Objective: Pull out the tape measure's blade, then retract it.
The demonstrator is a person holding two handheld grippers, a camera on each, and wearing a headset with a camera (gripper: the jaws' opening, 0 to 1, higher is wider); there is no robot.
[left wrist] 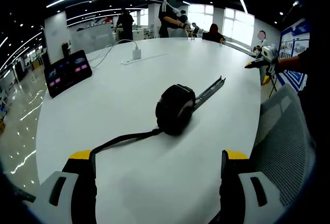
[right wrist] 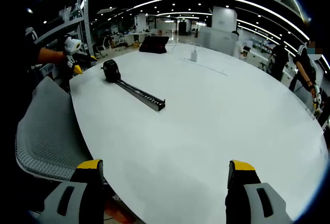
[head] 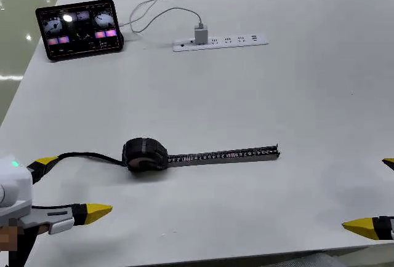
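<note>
Tape measure point(head: 145, 154) lies on the white table point(head: 258, 95) with its blade point(head: 225, 154) run out flat toward the right, so the pull looks done and the retract is what's left. Left gripper point(head: 77, 184) hangs wide open near the case's strap point(head: 86, 155), holding nothing. Right gripper point(head: 369, 193) gapes too, empty, well clear of the blade tip.

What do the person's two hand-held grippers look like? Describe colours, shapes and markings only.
The left hand-held gripper has two black jaws with yellow tips, on pale grey bases, each with a dark oblong slot. The right hand-held gripper matches it: black jaws, yellow tips, pale grey slotted bases. In the head view the yellow tips taper to points.
</note>
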